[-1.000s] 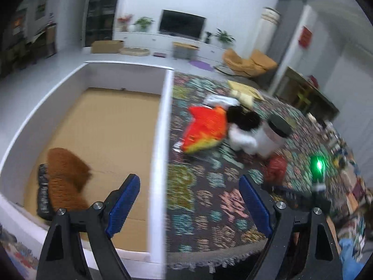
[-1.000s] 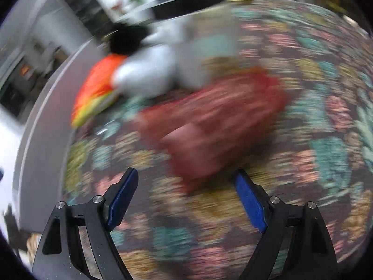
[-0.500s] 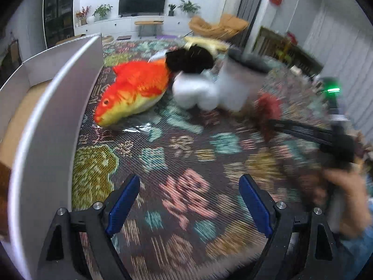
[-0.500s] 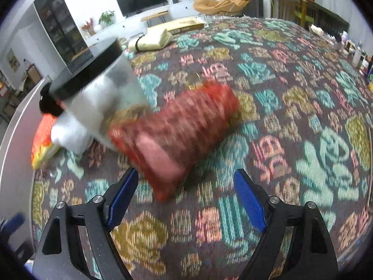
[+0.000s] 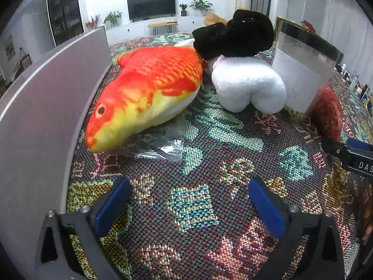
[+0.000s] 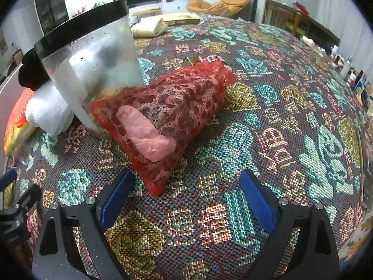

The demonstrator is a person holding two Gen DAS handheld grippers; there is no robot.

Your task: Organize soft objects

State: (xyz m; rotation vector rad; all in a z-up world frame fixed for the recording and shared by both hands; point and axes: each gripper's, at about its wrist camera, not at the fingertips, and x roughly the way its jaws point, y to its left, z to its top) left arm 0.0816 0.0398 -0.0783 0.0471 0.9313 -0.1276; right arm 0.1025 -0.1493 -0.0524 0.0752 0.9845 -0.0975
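An orange and yellow plush fish (image 5: pixel 149 91) lies on the patterned cloth beside the white box wall (image 5: pixel 46 107). A black and white plush toy (image 5: pixel 244 70) sits behind it, against a clear tub with a black lid (image 5: pixel 303 70). A red lace pouch (image 6: pixel 167 119) with a pink lump inside lies by the tub (image 6: pixel 93 60). My left gripper (image 5: pixel 188 203) is open and empty, low over the cloth, short of the fish. My right gripper (image 6: pixel 184 198) is open, its jaws just in front of the pouch's near end.
A crumpled clear plastic sheet (image 5: pixel 163 149) lies under the fish's head. A folded yellow cloth (image 6: pixel 149 28) and a flat box (image 6: pixel 181 18) lie at the far end. Small bottles (image 6: pixel 354 79) line the right edge. The right gripper's body (image 5: pixel 354 161) shows at the left view's right.
My left gripper has swung from over the box to low over the cloth, closer to the fish. My right gripper has steadied and drawn nearer the pouch.
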